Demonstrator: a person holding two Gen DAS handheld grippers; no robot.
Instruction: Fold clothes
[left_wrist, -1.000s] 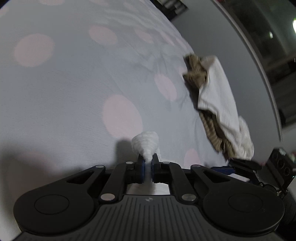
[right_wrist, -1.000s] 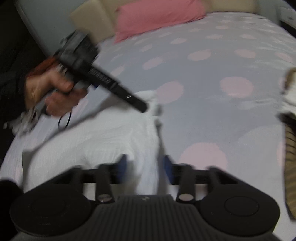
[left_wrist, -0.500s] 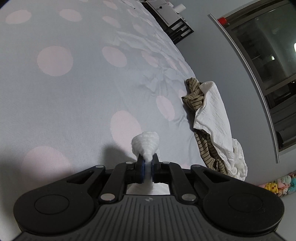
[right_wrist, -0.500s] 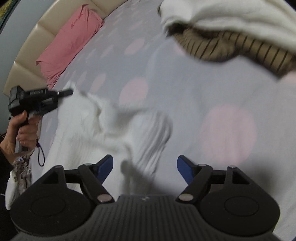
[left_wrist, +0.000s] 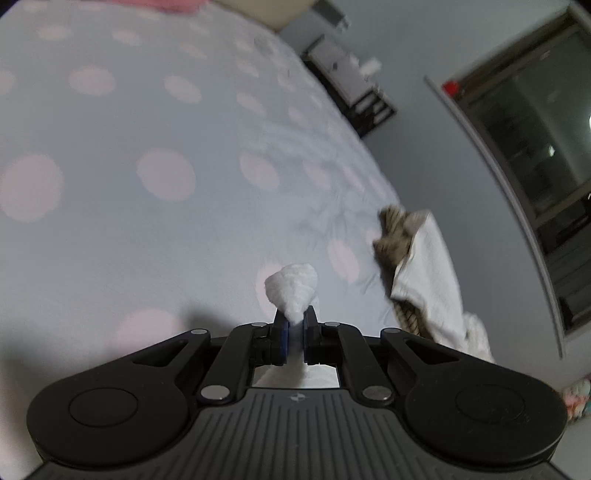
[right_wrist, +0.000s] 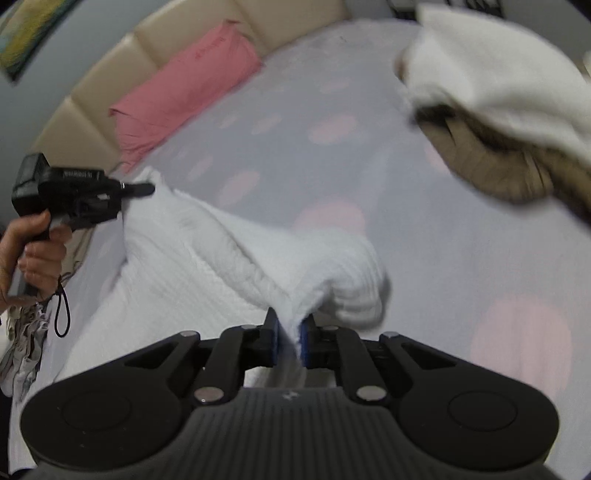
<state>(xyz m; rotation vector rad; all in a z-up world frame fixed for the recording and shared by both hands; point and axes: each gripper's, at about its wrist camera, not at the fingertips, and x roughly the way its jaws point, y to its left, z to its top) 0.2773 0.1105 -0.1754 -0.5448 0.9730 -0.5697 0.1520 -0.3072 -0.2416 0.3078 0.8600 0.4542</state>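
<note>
A white ribbed garment (right_wrist: 207, 258) lies spread on the dotted bed sheet (right_wrist: 461, 236). My right gripper (right_wrist: 290, 332) is shut on its near edge, with a bunched fold rising just beyond the fingers. My left gripper (left_wrist: 294, 328) is shut on another corner of the same white garment (left_wrist: 293, 288), which bulges out past the fingertips. In the right wrist view the left gripper (right_wrist: 142, 190) sits at the far left, held by a hand, pinching the garment's far corner.
A pile of a white cloth (right_wrist: 498, 74) over a brown striped garment (right_wrist: 491, 166) lies at the bed's right edge; the pile also shows in the left wrist view (left_wrist: 417, 258). A pink pillow (right_wrist: 184, 88) leans on the beige headboard (right_wrist: 147, 44). A dark window (left_wrist: 524, 147) fills the far wall.
My right gripper was open above the garment and has closed on its edge. My left gripper kept its hold and swung its view up across the bed.
</note>
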